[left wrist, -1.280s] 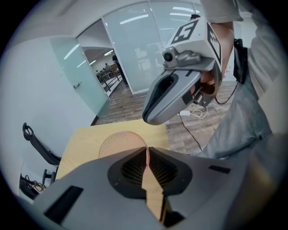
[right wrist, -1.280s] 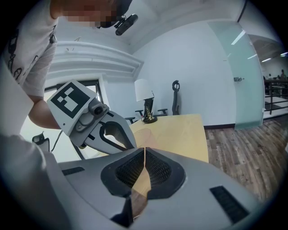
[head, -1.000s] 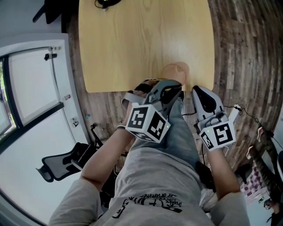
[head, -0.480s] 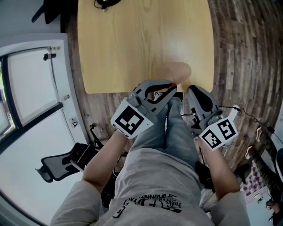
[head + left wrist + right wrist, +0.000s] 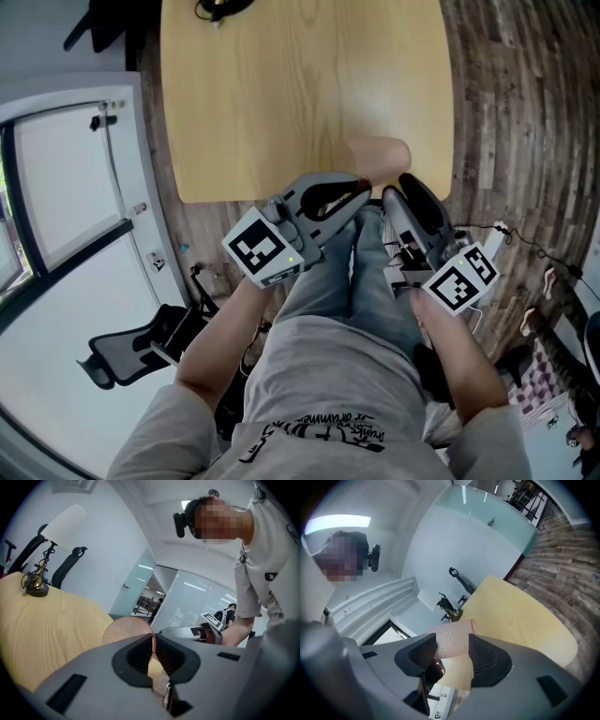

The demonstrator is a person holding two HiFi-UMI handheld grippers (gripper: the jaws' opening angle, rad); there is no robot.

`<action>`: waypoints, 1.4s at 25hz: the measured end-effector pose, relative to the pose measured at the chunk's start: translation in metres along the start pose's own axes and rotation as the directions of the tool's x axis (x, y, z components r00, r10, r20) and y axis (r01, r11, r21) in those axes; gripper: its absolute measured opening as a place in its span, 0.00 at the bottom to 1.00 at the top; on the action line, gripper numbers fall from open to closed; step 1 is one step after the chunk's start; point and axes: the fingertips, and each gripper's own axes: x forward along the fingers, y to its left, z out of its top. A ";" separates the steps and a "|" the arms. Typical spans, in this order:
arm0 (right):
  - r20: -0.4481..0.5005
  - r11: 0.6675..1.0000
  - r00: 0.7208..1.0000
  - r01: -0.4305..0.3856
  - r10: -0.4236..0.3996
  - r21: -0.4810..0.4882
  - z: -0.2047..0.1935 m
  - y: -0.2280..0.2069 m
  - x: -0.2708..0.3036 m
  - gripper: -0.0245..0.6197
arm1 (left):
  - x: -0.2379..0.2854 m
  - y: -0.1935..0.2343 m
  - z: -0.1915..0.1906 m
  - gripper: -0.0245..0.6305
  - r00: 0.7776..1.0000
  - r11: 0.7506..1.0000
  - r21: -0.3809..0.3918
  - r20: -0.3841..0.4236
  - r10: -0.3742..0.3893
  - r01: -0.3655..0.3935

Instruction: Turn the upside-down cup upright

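A peach-pink cup with a dotted skin hangs tilted over the near edge of the light wood table. My left gripper is shut on it. In the left gripper view the thin cup wall is pinched between the pads of that gripper, and the cup's rounded body rises beyond. My right gripper is just right of the cup. Its jaws have just been opening. In the right gripper view the cup lies in the gap between that gripper's parted pads, which do not press on it.
A brass lamp with a white shade stands at the table's far end, also seen as the lamp in the right gripper view. Black office chairs stand behind it. A chair and a glass door lie left of my legs.
Both grippers have rolled; the left marker cube swung left and down. The cup has tipped and shifted slightly right. The right gripper has drawn in beside the cup.
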 end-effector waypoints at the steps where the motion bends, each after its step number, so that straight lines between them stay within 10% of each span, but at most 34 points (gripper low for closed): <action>1: 0.008 1.000 1.000 0.001 -0.001 0.022 -0.001 0.000 0.002 0.36 | -0.002 0.002 -0.001 0.07 1.000 1.000 -0.012 0.009 0.001 -0.001; 9: 0.084 0.973 0.996 -0.017 -0.002 0.231 -0.001 -0.009 0.006 0.47 | -0.007 0.003 0.000 0.07 0.996 0.997 -0.074 0.085 -0.002 0.009; 14: 0.199 0.889 0.980 -0.083 -0.009 0.451 0.008 -0.022 0.004 0.50 | -0.004 -0.004 0.002 0.07 0.992 0.995 -0.091 0.123 -0.035 0.046; 35: 0.321 0.784 0.947 -0.208 0.013 0.584 0.015 -0.020 0.006 0.54 | -0.004 -0.036 -0.004 0.07 0.980 0.983 -0.114 0.150 -0.129 0.147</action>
